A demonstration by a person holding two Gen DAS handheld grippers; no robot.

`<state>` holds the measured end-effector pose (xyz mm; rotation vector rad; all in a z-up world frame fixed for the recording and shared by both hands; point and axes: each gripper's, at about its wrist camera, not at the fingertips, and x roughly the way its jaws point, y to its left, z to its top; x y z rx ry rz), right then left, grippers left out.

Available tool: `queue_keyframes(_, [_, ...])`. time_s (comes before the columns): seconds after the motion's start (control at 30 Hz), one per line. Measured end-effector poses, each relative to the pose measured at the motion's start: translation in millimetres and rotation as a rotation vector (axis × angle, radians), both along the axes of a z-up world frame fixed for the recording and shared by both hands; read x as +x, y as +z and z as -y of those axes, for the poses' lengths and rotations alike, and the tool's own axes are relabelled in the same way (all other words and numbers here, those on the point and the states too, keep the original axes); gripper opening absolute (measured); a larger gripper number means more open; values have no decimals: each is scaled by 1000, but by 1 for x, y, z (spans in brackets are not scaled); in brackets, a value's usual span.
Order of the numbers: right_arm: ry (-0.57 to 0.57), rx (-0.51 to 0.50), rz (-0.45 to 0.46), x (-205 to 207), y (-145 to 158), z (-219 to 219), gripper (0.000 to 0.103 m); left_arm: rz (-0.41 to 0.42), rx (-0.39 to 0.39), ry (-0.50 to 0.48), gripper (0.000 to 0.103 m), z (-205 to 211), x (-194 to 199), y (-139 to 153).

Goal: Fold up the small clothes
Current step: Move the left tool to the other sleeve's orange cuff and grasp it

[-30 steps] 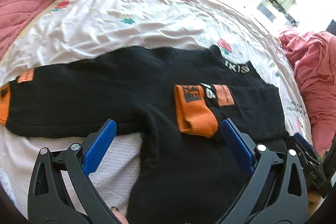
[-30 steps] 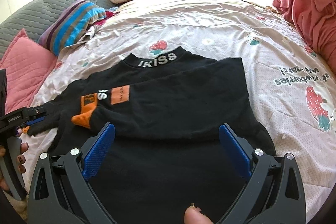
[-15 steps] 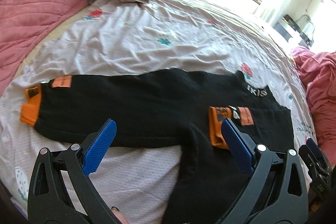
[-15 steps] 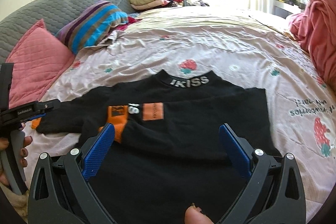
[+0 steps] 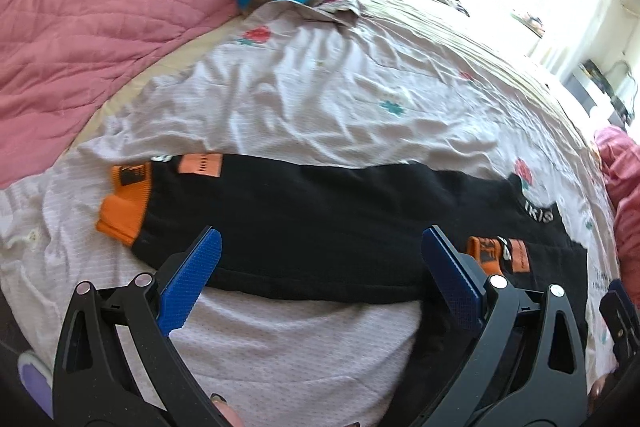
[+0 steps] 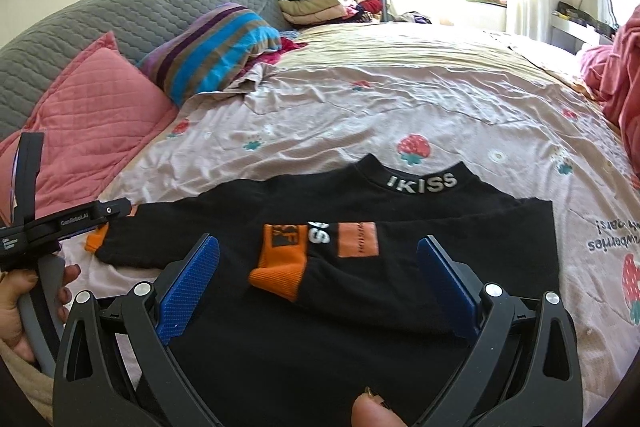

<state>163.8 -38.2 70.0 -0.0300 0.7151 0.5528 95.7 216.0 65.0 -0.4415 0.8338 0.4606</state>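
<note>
Black knit, the sweater (image 6: 360, 307) lies flat on the bed (image 6: 400, 99), low and central in the right wrist frame, one sleeve (image 6: 352, 259) already folded across its chest. We hold both the left hand-held gripper (image 5: 320, 283) and the right hand-held gripper (image 6: 318, 283) with fingers apart, empty. We judge the outstretched sleeve (image 5: 280, 211) comes next: pinch its orange cuff (image 5: 124, 203) and lay it straight across.

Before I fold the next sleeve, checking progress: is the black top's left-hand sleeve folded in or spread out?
Spread out: the left sleeve lies straight on the bedsheet; the other sleeve is folded across the body.
</note>
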Motion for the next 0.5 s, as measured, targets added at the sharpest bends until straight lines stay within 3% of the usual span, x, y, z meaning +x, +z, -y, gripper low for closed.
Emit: queue_keyframes(0.5, [122,-11,-10,-2,-7,-59,99,-22,8,175,94,-50,-24,-5])
